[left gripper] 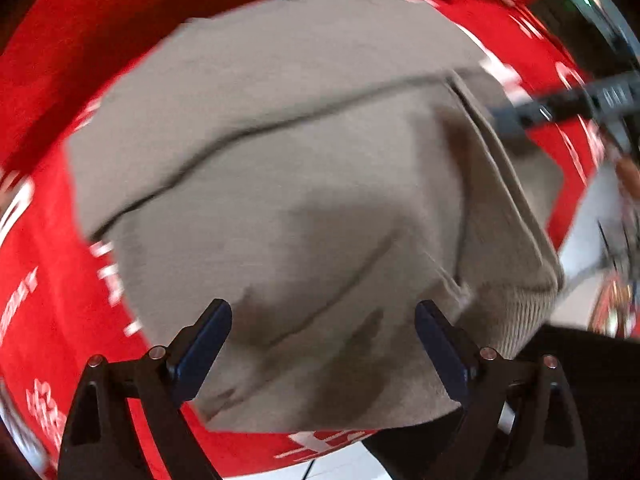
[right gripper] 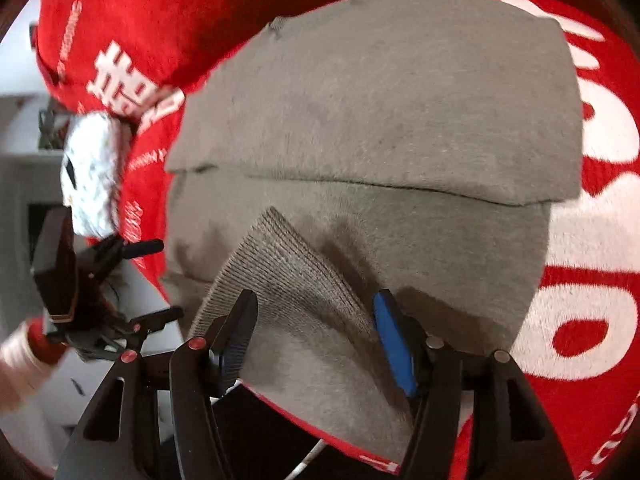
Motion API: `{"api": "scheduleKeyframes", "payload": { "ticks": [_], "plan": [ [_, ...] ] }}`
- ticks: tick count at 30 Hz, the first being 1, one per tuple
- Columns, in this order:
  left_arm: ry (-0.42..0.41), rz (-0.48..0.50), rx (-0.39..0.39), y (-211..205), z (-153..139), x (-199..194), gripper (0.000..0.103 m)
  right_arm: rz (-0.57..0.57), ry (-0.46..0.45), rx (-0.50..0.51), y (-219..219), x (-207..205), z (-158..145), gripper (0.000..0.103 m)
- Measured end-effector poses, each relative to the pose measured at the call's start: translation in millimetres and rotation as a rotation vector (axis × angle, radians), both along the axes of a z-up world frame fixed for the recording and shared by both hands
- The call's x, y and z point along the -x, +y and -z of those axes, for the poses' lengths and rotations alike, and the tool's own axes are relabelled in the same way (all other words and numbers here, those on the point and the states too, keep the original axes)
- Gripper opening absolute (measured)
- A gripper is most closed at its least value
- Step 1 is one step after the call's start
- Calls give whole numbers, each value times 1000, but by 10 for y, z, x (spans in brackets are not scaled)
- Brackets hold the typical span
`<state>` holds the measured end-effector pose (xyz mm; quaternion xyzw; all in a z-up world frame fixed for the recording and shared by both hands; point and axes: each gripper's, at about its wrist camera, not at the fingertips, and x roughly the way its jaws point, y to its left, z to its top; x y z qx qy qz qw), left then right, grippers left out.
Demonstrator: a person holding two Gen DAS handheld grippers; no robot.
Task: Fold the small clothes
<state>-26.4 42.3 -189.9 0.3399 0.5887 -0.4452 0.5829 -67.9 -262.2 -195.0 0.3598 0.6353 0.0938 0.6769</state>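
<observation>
A red cloth [right gripper: 592, 288] with white lettering covers the counter; pale floor shows beyond its edge. On it lies the grey garment [right gripper: 380, 120] — folded. Both grippers gape wide — left gripper [left gripper: 323, 320], right gripper [right gripper: 316, 312] astride the ribbed hem [right gripper: 288, 264].

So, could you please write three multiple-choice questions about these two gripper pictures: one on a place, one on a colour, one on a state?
1. Where does the grey garment lie?
A. on a red cloth with white print
B. in a basket
C. on a hanger

2. What colour is the ribbed cuff between the right gripper's fingers?
A. blue
B. grey
C. yellow

3. How does the left gripper stand?
A. shut on the garment
B. open above the garment
C. shut on a sock

Answers:
1 A, the red cloth shows on all sides of the garment.
2 B, the cuff matches the garment.
3 B, its fingers stand wide apart with fabric seen between them, unpinched.
</observation>
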Motion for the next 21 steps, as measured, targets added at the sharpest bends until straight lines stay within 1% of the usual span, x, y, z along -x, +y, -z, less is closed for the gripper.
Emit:
{"api": "scheduleKeyframes", "payload": {
  "ticks": [1,2,3,4,5,6,7,8,9,10,11,16,19,20,21],
  "plan": [
    [25,33,1,3,42,50,93,-17,-7,41,61,-17,-27,65],
    [46,60,0,-17,86,81,93,-18,-6,56,84,-19,-31,65],
    [63,83,-2,-39,129,108,90,-16,-3,65,86,4,-38,65],
    [86,113,-4,-65,181,139,79,-13,2,76,109,3,-26,65],
    [97,127,-9,-76,199,164,71,-11,9,87,133,-3,-7,65],
    [101,139,-10,-87,215,173,69,-10,16,98,153,-10,14,65],
    [104,151,3,-92,205,171,54,-13,29,110,185,-24,42,65],
    [113,151,7,-90,195,153,29,-23,43,124,222,-31,68,60],
    [130,140,5,-88,189,112,18,-34,50,138,243,-29,72,53],
    [168,112,10,-61,185,44,9,-50,59,159,288,-32,75,29],
    [211,69,25,-11,171,-42,9,-56,63,169,318,-28,65,7],
    [226,-62,77,229,-43,-266,8,-25,41,237,323,62,-166,7],
    [224,-159,137,354,-263,-424,8,14,8,251,243,103,-383,7],
    [222,-197,168,394,-373,-501,8,14,8,251,243,103,-383,7],
    [218,-225,193,430,-457,-575,8,40,-28,269,159,85,-571,7]
  ]
}}
